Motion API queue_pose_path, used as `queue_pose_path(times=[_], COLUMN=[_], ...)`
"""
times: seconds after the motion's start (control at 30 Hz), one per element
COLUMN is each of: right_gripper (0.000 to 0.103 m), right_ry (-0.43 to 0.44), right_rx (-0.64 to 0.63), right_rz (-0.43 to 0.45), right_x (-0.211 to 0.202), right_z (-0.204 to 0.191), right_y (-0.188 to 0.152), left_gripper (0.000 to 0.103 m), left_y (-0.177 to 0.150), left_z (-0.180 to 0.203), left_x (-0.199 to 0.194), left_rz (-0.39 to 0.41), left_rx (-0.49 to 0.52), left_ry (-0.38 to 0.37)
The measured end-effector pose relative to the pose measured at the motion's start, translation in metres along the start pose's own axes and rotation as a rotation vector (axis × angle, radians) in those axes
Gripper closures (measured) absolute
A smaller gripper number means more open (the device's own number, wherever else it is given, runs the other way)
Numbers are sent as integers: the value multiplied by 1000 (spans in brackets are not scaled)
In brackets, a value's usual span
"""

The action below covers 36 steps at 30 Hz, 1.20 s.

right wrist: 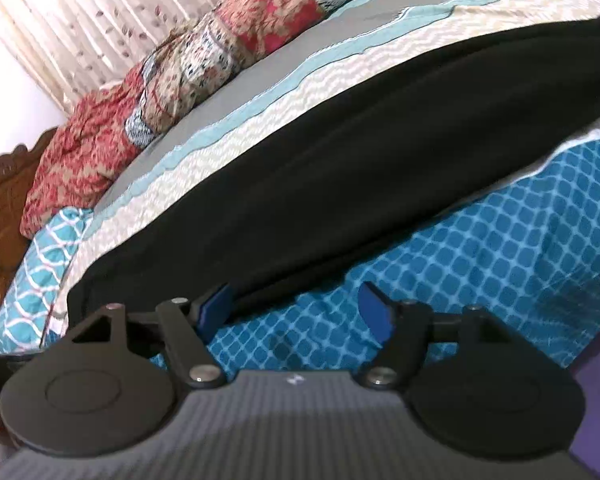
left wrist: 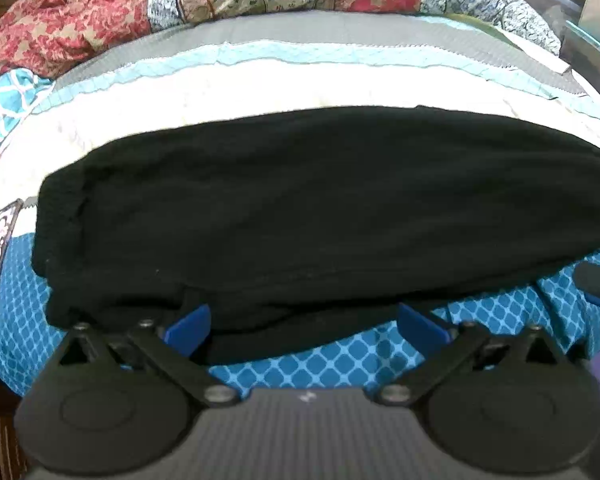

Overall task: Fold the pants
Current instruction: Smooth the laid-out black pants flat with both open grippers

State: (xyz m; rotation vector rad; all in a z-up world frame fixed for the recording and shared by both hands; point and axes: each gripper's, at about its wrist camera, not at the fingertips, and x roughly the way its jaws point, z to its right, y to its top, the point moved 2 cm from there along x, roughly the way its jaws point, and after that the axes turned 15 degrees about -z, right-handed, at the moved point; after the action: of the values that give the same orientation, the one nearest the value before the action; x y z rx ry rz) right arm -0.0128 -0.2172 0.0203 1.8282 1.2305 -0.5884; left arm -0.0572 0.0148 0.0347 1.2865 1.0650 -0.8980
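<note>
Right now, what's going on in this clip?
A person with two handheld grippers is folding black pants on a bed's patterned bedspread. The pants lie doubled lengthwise. The left gripper and right gripper are both open at the near edge, neither clamping the cloth.

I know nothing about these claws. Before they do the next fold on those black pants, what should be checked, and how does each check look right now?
1. Left claw open: ok, blue fingers wide apart.
2. Right claw open: ok, fingers apart.
3. Pants lying flat on the bed: ok, already doubled lengthwise.
4. Left claw at the near edge: ok, cloth sits between its fingers.
5. Right claw lined up on the edge: not ok, only one finger meets the cloth.
6. Both layers caught: cannot tell.
</note>
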Motion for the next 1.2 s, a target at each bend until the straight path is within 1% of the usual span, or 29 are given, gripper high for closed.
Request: queue_pose_path(times=[0.13, 0.23, 0.43, 0.57, 0.67, 0.77, 1.2], right_gripper=[22, 19, 17, 17, 17, 17, 17], right_ry=[-22, -24, -24, -33, -38, -46, -73], right_rx=[-38, -40, -40, -55, -57, -42, 118], right_rz=[-14, -24, -42, -42, -22, 9, 133], right_x=[2, 5, 9, 9, 5, -1, -37], right_z=[-6, -9, -13, -18, -18, -14, 43], right_y=[3, 5, 6, 7, 9, 11, 19], left_gripper=[0, 0, 0, 0, 0, 0, 0], left_y=[-2, 0, 1, 3, 7, 10, 23], left_z=[-6, -16, -27, -30, -31, -27, 3], left_x=[-9, -13, -15, -13, -13, -15, -14], left_rz=[52, 70, 80, 57, 35, 41, 32], left_rx=[-17, -44, -91, -124, -129, -120, -50], left_ry=[19, 15, 29, 55, 44, 48, 78])
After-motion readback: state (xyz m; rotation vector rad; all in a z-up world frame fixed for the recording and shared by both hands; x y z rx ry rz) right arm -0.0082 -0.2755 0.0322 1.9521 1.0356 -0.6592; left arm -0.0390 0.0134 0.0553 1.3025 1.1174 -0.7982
